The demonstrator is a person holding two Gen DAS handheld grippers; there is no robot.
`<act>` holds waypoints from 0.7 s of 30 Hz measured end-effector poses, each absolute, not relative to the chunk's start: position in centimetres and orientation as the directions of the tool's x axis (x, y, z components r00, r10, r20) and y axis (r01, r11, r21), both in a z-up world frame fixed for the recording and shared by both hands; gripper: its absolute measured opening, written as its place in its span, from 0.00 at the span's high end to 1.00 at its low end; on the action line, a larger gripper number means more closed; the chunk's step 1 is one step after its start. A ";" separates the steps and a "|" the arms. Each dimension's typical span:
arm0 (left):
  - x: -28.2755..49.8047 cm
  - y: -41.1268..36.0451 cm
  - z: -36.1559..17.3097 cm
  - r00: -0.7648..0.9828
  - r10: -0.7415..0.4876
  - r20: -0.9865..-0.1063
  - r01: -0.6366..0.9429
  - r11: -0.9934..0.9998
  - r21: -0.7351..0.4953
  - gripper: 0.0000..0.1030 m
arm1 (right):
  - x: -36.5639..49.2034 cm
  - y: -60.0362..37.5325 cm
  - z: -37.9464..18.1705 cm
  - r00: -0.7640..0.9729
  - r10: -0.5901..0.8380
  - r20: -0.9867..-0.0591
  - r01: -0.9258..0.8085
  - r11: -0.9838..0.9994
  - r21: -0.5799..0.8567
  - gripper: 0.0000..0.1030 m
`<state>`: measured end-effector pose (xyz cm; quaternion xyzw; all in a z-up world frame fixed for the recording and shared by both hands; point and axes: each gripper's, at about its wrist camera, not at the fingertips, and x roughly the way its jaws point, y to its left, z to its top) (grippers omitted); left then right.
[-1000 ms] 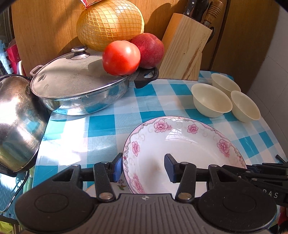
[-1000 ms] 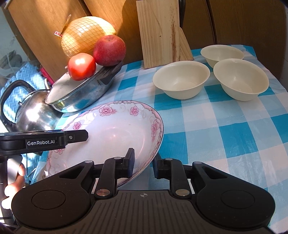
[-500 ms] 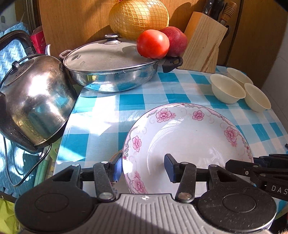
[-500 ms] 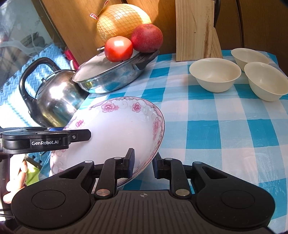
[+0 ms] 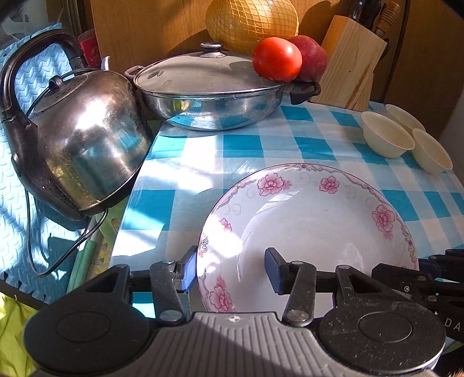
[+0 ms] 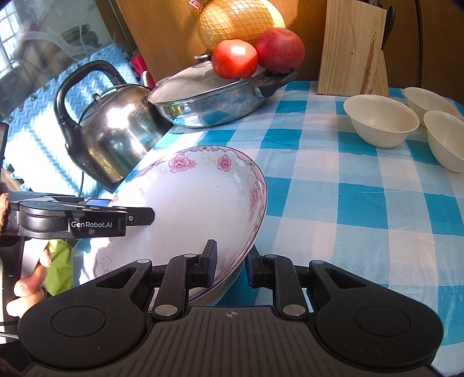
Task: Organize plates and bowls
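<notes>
A white plate with pink flowers [image 5: 313, 220] is held above the checked table, tilted; it also shows in the right wrist view [image 6: 197, 208]. My left gripper [image 5: 230, 271] straddles the plate's left rim with a wide gap, one finger outside and one inside. My right gripper [image 6: 230, 268] is shut on the plate's right rim. Three cream bowls [image 5: 387, 137] [image 6: 380, 119] stand at the far right of the table.
A steel kettle [image 5: 84, 139] stands at the table's left edge. A lidded steel pan [image 5: 211, 90] sits behind, with a tomato [image 5: 277, 58] and an apple [image 6: 279, 49] on it. A netted melon [image 5: 252, 20] and a wooden knife block [image 5: 351, 61] stand at the back.
Both grippers and the plate have drawn back toward me and to the left. The kettle has come fully into view and the bowls look farther away.
</notes>
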<state>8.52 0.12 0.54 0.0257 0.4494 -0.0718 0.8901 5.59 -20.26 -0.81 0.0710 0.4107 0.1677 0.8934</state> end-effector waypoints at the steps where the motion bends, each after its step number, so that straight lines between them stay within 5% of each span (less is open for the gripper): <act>1: 8.5 0.3 0.6 0.585 -0.107 -0.804 0.148 0.989 -0.024 0.61 | 5.6 -20.1 -0.8 0.602 0.362 -0.712 -0.244 0.932 0.268 0.74; 21: 9.2 1.0 1.0 0.607 -0.092 -0.790 0.065 0.996 -0.067 0.60 | 4.3 -18.1 -0.2 0.633 0.306 -0.711 -0.311 0.942 0.128 0.71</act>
